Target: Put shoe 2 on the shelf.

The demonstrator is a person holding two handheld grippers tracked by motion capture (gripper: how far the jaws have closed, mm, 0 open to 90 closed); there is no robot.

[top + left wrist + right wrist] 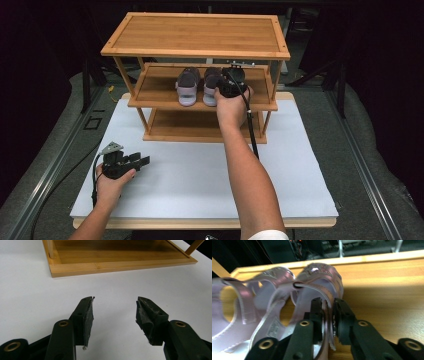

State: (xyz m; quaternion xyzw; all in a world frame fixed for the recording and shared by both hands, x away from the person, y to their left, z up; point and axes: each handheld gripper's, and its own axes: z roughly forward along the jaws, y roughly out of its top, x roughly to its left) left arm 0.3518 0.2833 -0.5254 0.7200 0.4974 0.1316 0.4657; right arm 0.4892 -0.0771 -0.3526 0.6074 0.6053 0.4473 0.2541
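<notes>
Two small lilac sandals sit side by side on the middle shelf of a bamboo rack (160, 95). The left sandal (187, 86) stands free. My right gripper (328, 312) is shut on the heel strap of the right sandal (317, 287), whose sole rests on the shelf board; in the high view that gripper (231, 82) reaches into the shelf and the right sandal (210, 85) is partly hidden behind it. My left gripper (114, 312) hovers low over the white sheet (30, 290), open, nothing between its pads (88, 317). It is at the front left in the high view (142, 161).
The rack has three tiers: a bare top board (197, 32), the middle shelf, and a bottom shelf (112, 252) just ahead of my left gripper. The white sheet covers a wooden table (200, 222). Dark floor and metal rails (55, 160) surround it.
</notes>
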